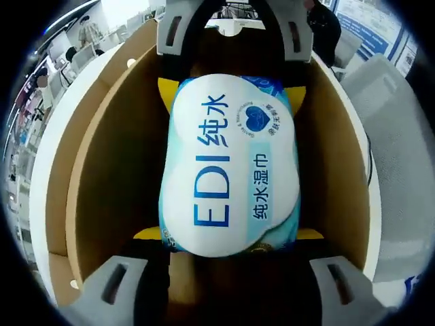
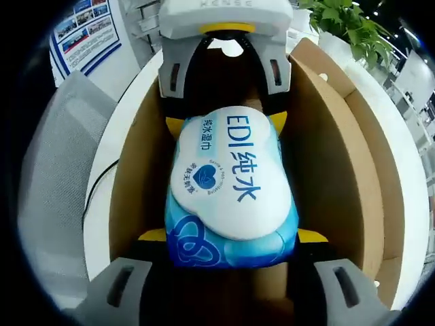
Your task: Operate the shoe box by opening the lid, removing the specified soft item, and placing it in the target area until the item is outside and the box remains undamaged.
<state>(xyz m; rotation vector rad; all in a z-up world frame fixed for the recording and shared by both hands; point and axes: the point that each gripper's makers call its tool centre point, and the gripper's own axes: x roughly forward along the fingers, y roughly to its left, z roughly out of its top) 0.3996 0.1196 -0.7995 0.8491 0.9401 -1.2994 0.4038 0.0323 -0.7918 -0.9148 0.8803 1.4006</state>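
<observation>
Wet-wipes pack [image 1: 228, 163] inside open cardboard shoe box [image 1: 102, 176], pinched at both ends: left gripper [image 1: 228, 238] jaws clamped on near end in left gripper view, right gripper [image 2: 231, 241] jaws clamped on opposite end. Blue/white pack w/ "EDI" print, lying lengthwise between box walls. Box on white table [image 2: 119, 156]; potted plant [image 2: 346, 27] beyond.
</observation>
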